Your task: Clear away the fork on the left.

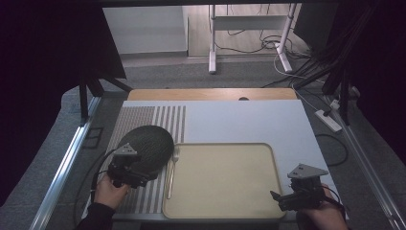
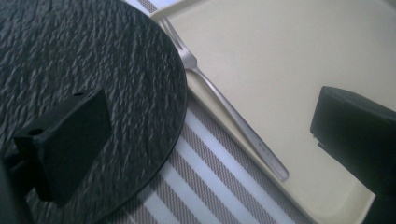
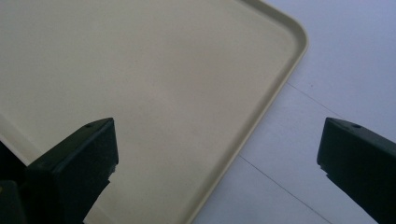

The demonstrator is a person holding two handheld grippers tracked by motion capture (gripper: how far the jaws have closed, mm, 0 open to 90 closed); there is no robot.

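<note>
**Reaching for the fork**

The left hand-held gripper (image 1: 143,178) hung wide open, one jaw over the dark round plate (image 2: 84,88), the fork (image 2: 224,109) between its jaws on the tray's (image 1: 225,182) edge. Next: descend, straddle the handle, close. The right hand-held gripper (image 1: 280,200) waited open.

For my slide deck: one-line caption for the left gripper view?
Open left tool above dark round plate, fork and cream tray.

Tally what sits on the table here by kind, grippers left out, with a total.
Dark round plate: 1
Fork: 1
Beige tray: 1
Striped placemat: 1
Total: 4
</note>
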